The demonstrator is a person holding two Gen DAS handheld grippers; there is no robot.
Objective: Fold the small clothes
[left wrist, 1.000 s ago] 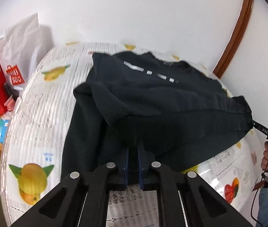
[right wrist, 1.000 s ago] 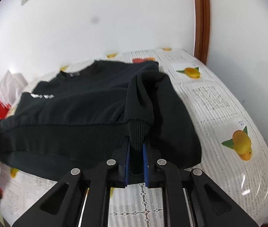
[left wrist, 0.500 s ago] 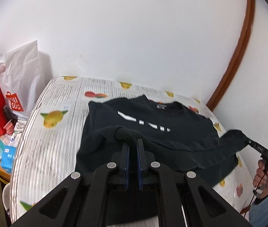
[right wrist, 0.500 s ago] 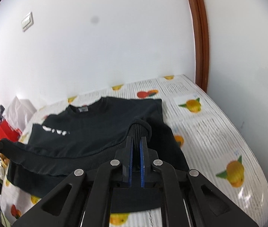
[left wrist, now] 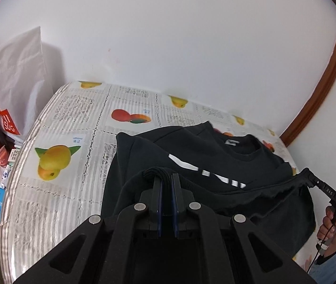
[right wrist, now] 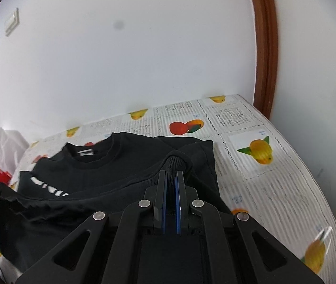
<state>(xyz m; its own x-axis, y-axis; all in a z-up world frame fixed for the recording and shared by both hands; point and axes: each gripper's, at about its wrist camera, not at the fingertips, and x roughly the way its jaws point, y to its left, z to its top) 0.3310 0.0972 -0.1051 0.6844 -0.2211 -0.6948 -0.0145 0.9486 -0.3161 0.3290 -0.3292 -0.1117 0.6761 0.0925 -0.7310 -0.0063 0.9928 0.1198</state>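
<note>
white wall, brown door frame

Left hand-held gripper: matte black frame, blue-edged fingers, four silver screws. Right hand-held gripper: same build. Right hand: bare skin, light-blue sleeve, thin black cable.

Matt black knit sweatshirt, ribbed hem; glossy plastic tablecloth.

The white lettering on the black sweatshirt is partly hidden under its lifted hem, and the neck label is too small to read.
</note>
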